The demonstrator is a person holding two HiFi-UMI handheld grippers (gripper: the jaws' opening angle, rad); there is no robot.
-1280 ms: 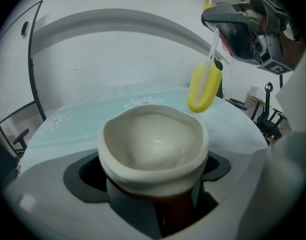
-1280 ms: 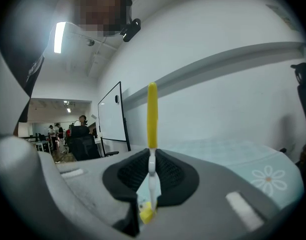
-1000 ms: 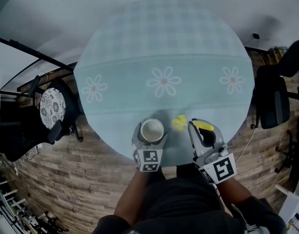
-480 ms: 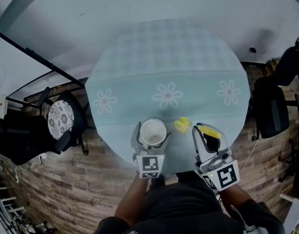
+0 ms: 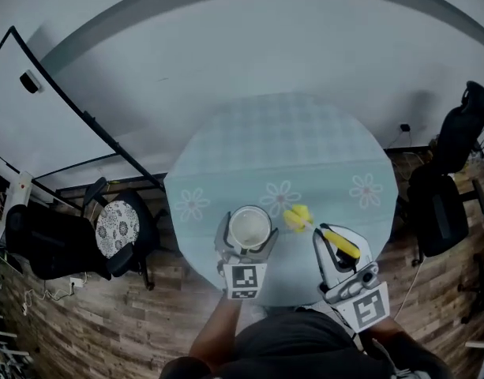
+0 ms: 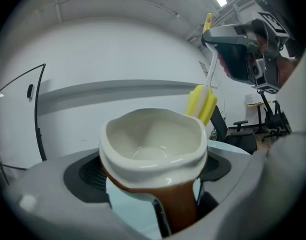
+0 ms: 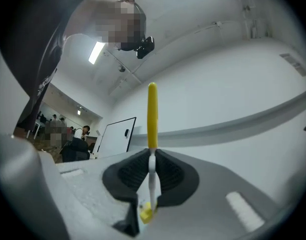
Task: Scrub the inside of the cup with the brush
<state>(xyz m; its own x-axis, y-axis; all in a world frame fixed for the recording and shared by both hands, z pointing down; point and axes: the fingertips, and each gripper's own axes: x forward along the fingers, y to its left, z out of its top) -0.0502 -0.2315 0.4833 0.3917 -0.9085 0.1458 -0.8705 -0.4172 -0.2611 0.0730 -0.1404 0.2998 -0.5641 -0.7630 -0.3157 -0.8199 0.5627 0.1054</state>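
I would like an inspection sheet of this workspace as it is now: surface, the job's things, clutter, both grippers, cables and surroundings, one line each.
Surface: round table under a pale blue cloth with daisy prints.
Job's things: white cup, brown below, upright, looks empty; yellow brush, its head beside the cup's rim, outside it.
Clutter: nothing seen.
Grippers: left gripper shut on the cup; right gripper shut on the brush's thin stem.
Cables: thin cable on the floor past the table's right side; loose wires at lower left.
Surroundings: wood-plank floor; black office chairs; chair with a patterned seat; whiteboard.
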